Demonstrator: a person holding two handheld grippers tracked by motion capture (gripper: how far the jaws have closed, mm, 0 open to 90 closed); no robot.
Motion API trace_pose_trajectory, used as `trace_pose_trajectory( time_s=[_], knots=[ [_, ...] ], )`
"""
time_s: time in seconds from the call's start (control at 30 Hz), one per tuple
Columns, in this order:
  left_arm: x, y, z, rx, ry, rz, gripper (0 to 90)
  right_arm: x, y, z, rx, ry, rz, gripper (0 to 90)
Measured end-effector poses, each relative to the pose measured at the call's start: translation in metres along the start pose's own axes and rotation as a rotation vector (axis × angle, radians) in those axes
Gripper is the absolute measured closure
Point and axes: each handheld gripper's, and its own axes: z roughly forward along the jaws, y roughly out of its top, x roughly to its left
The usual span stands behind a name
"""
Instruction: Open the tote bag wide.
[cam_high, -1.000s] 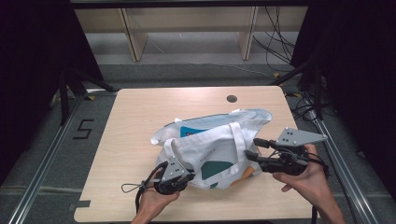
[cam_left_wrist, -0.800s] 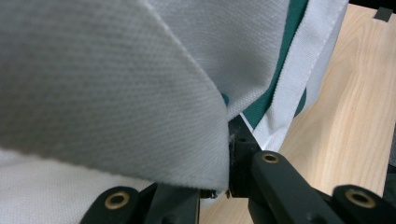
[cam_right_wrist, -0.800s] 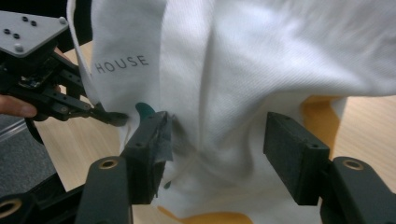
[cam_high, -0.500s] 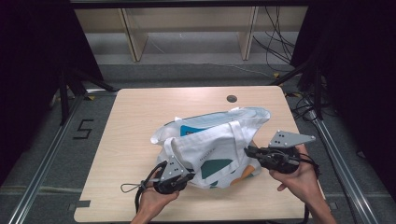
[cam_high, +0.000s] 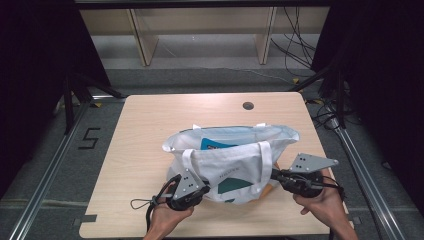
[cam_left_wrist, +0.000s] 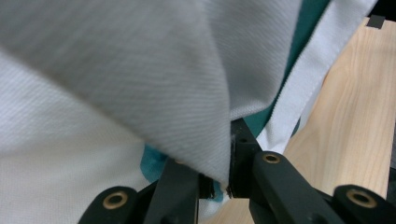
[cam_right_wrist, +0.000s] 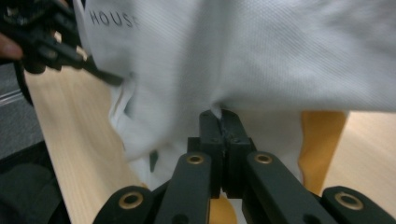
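Observation:
A white tote bag (cam_high: 235, 157) with teal print and two handles lies in the middle of the wooden table (cam_high: 150, 130). In the high view its mouth faces away and a teal item shows inside. My left gripper (cam_high: 204, 188) is shut on the bag's near-left bottom edge. In the left gripper view the gripper (cam_left_wrist: 218, 183) pinches a fold of the bag (cam_left_wrist: 116, 93). My right gripper (cam_high: 274, 174) is shut on the bag's near-right side, and in the right gripper view it (cam_right_wrist: 221, 117) clamps the bag (cam_right_wrist: 261, 56). An orange piece (cam_right_wrist: 323, 149) shows under the fabric.
A round cable hole (cam_high: 248, 105) sits near the table's far edge. Wooden shelving legs (cam_high: 142, 40) stand on the floor beyond. Metal rails (cam_high: 50, 165) run along both sides of the table. The left gripper (cam_right_wrist: 46, 42) shows far off in the right gripper view.
My right gripper has come in toward the bag and down a little. The bag's near side has risen and the bag looks fuller. The left gripper has barely moved.

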Motion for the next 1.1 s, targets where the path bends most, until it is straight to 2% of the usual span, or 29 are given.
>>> trace_pose_trajectory(
  time_s=[0.07, 0.17, 0.2, 0.27, 0.37, 0.4, 0.43, 0.57, 0.6, 0.63, 0.7, 0.73, 0.83, 0.87, 0.9, 0.93, 0.97, 1.0, 1.03, 1.1],
  knots=[
    [-0.001, 0.001, -0.001, -0.003, 0.0, 0.0, 83.1, 0.0, -0.001, 0.001, -0.001, -0.003, -0.004, 90.0],
    [-0.003, 0.003, -0.001, -0.014, 0.01, 0.021, 83.1, 0.004, -0.001, 0.005, -0.021, -0.005, -0.017, 90.0],
    [-0.003, 0.005, -0.002, -0.031, 0.012, 0.013, 83.1, 0.005, 0.006, 0.003, -0.033, -0.015, -0.044, 90.0],
    [-0.002, 0.006, -0.002, -0.031, 0.015, 0.016, 83.1, 0.007, 0.01, 0.002, -0.053, -0.02, -0.04, 90.0],
    [0.001, 0.009, 0.001, -0.041, 0.029, 0.011, 83.1, 0.006, 0.022, 0.0, -0.103, -0.048, -0.068, 90.0],
    [0.002, 0.009, 0.002, -0.047, 0.031, 0.019, 83.2, 0.005, 0.025, -0.001, -0.091, -0.034, -0.071, 90.0],
    [0.003, 0.009, 0.004, -0.048, 0.035, 0.006, 83.3, 0.004, 0.026, 0.002, -0.115, -0.043, -0.065, 90.0],
    [0.003, 0.007, 0.01, -0.072, 0.039, -0.003, 83.4, 0.0, 0.015, 0.01, -0.096, -0.026, -0.037, 90.0],
    [0.001, 0.009, 0.008, -0.087, 0.047, 0.014, 83.4, 0.001, 0.011, 0.013, -0.113, -0.025, -0.009, 90.0],
    [0.0, 0.012, 0.006, -0.099, 0.056, 0.041, 83.4, -0.001, 0.009, 0.014, -0.127, -0.008, -0.025, 90.0],
    [-0.001, 0.014, 0.005, -0.112, 0.063, 0.052, 83.3, -0.003, 0.009, 0.013, -0.171, -0.009, -0.026, 90.0],
    [-0.004, 0.016, 0.004, -0.127, 0.07, 0.065, 83.3, -0.004, 0.01, 0.011, -0.156, -0.012, -0.034, 90.0],
    [-0.005, 0.014, 0.007, -0.114, 0.06, 0.078, 83.2, -0.004, 0.009, 0.009, -0.141, -0.035, -0.05, 90.0],
    [-0.006, 0.012, 0.01, -0.104, 0.055, 0.07, 83.2, 0.0, 0.001, 0.013, -0.117, -0.031, -0.049, 90.0],
    [-0.006, 0.012, 0.01, -0.104, 0.055, 0.07, 83.1, 0.0, 0.001, 0.013, -0.117, -0.031, -0.049, 90.0],
    [-0.007, 0.012, 0.011, -0.109, 0.059, 0.079, 83.1, 0.001, -0.007, 0.018, -0.08, -0.018, -0.044, 90.0],
    [-0.007, 0.012, 0.011, -0.112, 0.063, 0.08, 83.2, 0.001, -0.012, 0.026, -0.059, -0.039, -0.058, 90.0],
    [-0.008, 0.013, 0.011, -0.104, 0.064, 0.093, 83.1, 0.002, -0.015, 0.032, -0.042, -0.049, -0.073, 90.0],
    [-0.007, 0.013, 0.013, -0.066, 0.055, 0.113, 83.1, 0.002, -0.019, 0.038, -0.015, -0.057, -0.077, 90.0],
    [-0.005, 0.008, 0.016, -0.029, 0.04, 0.085, 83.1, -0.001, -0.024, 0.049, 0.012, -0.039, -0.078, 90.0]
  ],
)
